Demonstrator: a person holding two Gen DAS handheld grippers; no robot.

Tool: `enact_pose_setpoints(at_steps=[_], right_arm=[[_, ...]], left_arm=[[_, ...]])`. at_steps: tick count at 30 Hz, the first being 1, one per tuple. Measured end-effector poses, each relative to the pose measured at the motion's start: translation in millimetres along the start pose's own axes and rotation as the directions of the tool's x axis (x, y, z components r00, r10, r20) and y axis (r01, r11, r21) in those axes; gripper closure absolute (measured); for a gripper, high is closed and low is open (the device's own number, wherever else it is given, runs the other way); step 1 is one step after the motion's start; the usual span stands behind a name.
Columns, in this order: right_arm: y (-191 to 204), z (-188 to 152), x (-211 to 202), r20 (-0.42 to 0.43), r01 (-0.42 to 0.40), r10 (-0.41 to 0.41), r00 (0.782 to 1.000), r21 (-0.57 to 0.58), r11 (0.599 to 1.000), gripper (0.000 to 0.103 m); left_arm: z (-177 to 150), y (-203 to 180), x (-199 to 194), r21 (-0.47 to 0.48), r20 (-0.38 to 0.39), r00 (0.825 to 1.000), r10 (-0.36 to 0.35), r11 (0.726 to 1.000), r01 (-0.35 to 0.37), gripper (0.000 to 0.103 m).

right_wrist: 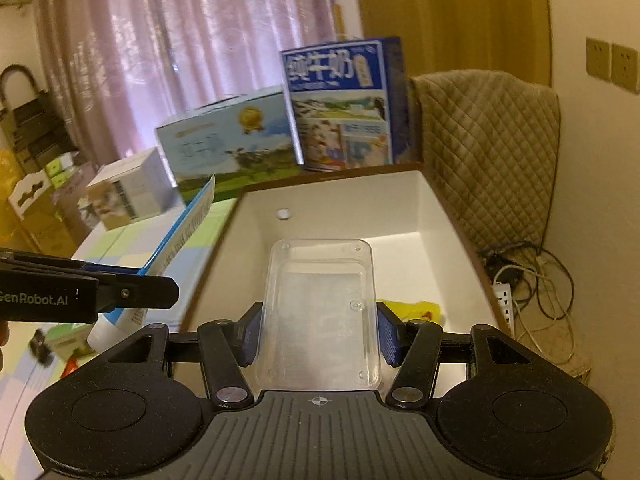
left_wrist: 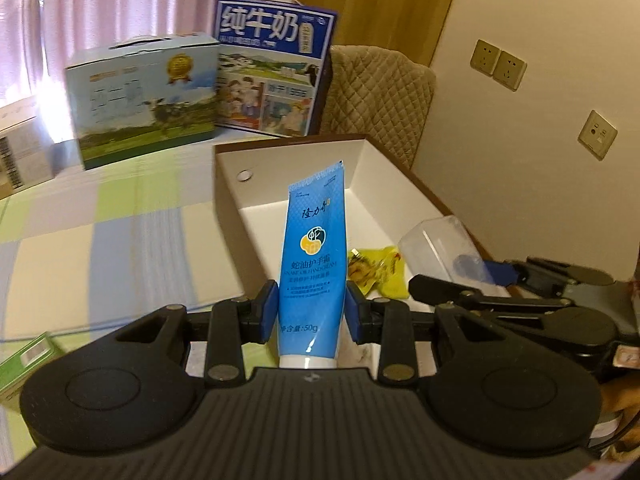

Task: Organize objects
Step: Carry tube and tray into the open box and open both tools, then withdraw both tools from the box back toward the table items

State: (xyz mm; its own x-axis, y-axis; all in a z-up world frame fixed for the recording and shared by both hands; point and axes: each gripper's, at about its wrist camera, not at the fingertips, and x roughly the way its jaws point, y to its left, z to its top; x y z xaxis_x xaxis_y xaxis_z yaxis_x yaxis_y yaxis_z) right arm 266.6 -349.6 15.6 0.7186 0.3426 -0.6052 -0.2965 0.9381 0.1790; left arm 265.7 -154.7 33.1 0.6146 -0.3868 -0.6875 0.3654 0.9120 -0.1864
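place: home room | signs: curtains (right_wrist: 168, 52); quilted chair (right_wrist: 488, 152); milk cartons (left_wrist: 272, 68)

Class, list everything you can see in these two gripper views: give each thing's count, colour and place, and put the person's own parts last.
hand cream tube: one, blue with a white cap, held in the left gripper
clear plastic box: one, transparent, held in the right gripper above the open box
open box: one, white inside with a brown rim, on the table
yellow packet: one, yellow, on the open box's floor
milk cartons: two, dark blue and light blue, at the table's far edge
table: one, checked green, blue and cream cloth
quilted chair: one, beige, behind the open box
wall sockets: three, on the cream wall
cables: several, white and black, on the floor
left gripper: black, blue fingers
right gripper: black, blue fingers
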Motion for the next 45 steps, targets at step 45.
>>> enact_pose_setpoints(at_steps=[45], right_arm=[[-61.3,48.1,106.4,-0.047,0.111,-0.110,0.993,0.034,0.993,0.038]], left_arm=[[68.9,-12.1,151.7,0.084,-0.126,0.970,0.209,0.976,-0.200,0.042]])
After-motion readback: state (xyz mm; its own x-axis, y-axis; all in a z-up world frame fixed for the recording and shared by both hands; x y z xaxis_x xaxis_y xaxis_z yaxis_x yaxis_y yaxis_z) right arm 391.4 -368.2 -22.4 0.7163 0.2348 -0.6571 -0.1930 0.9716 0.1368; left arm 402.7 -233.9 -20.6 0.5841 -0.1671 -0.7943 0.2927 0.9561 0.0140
